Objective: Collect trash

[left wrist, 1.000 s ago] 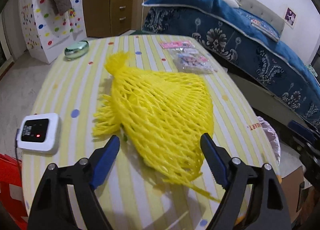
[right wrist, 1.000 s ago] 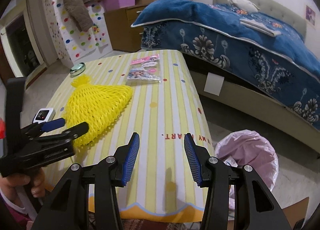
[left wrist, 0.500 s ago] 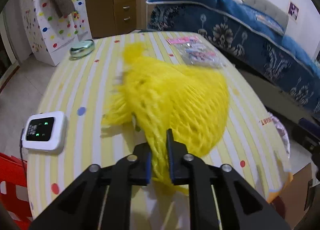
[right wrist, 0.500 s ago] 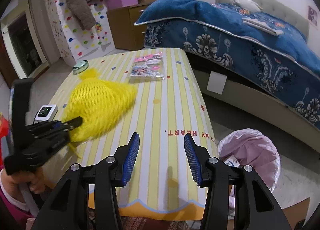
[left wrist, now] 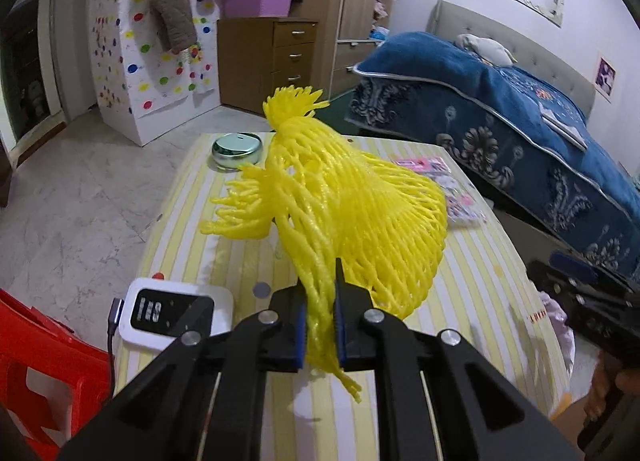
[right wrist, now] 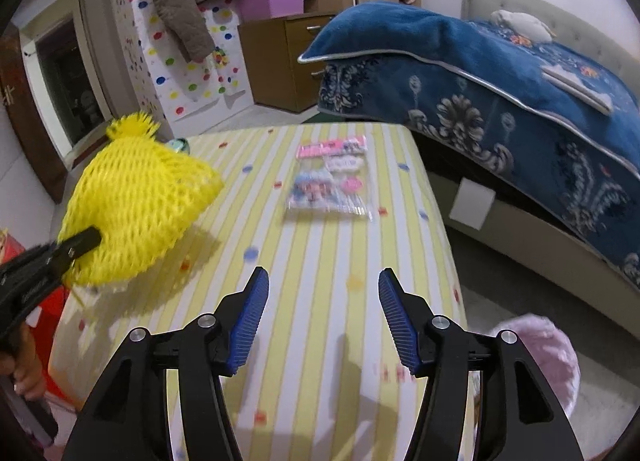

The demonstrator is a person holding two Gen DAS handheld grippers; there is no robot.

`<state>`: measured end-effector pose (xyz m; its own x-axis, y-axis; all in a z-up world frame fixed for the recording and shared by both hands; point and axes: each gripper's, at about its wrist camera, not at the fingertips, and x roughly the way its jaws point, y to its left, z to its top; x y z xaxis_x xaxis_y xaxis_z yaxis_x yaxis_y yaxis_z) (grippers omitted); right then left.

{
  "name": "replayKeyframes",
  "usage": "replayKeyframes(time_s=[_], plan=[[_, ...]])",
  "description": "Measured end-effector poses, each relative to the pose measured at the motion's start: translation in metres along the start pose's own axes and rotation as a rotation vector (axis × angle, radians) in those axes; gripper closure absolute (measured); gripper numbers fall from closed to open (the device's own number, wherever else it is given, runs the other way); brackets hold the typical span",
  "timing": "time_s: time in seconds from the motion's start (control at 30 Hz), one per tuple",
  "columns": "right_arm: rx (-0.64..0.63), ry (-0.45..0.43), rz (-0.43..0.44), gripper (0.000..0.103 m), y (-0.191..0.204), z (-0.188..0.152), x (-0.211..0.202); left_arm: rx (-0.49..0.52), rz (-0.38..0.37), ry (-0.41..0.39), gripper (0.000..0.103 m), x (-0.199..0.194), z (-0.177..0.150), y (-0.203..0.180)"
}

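A yellow foam net hangs lifted off the striped table, its near edge pinched between the blue pads of my left gripper, which is shut on it. From the right wrist view the same net floats at the left above the table edge, with the left gripper clamped on its lower rim. My right gripper hovers over the table's near half, its jaws opening with nothing between them. A plastic packet with a pink header lies flat beyond it. A pink-lined trash bin stands on the floor at the lower right.
A white device with a cable lies near the table's left edge and a round metal tin at the far end. A red chair stands at the left, a bed with a blue cover along the right, drawers behind.
My left gripper closed on the net's near edge and lifted it off the table. My right gripper moved forward over the table toward the packet and its jaws spread wider.
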<state>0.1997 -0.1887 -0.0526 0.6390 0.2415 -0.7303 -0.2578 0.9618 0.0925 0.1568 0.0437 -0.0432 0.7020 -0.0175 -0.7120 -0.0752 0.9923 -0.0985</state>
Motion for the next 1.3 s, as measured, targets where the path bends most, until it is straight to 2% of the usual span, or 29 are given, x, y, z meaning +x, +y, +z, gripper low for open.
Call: replayKeyframes(time_s=[0.13, 0.4, 0.63, 0.7, 0.73, 0.83, 0.9, 1.1, 1.3], plan=[[-0.027, 0.005, -0.018, 0.021, 0.003, 0.027, 0.037, -0.013, 0.016, 0.001, 0.095, 0.013, 0.011, 0.005], [-0.032, 0.069, -0.038, 0.017, -0.001, 0.06, 0.107, -0.028, 0.029, -0.004, 0.095, 0.031, 0.024, 0.013], [-0.055, 0.148, -0.057, 0.016, -0.001, 0.065, 0.141, -0.033, 0.023, 0.021, 0.095, 0.042, 0.021, 0.016], [-0.055, 0.145, -0.055, 0.018, -0.001, 0.062, 0.139, -0.03, 0.017, 0.029, 0.095, 0.042, 0.019, 0.014], [-0.057, 0.144, -0.052, 0.027, 0.0, 0.061, 0.137, -0.029, 0.016, 0.03, 0.095, 0.042, 0.019, 0.014], [-0.077, 0.148, -0.048, 0.039, 0.006, 0.053, 0.125, -0.017, 0.01, 0.032, 0.095, 0.039, 0.014, 0.01], [-0.087, 0.15, -0.039, 0.043, 0.01, 0.043, 0.114, -0.007, 0.014, 0.03, 0.095, 0.034, 0.009, 0.006], [-0.081, 0.168, 0.014, 0.043, 0.013, -0.006, 0.067, 0.031, 0.017, 0.026, 0.095, 0.013, -0.014, -0.003], [-0.046, 0.182, 0.027, 0.038, 0.009, -0.059, 0.015, 0.079, -0.009, 0.061, 0.095, -0.003, -0.047, -0.018]])
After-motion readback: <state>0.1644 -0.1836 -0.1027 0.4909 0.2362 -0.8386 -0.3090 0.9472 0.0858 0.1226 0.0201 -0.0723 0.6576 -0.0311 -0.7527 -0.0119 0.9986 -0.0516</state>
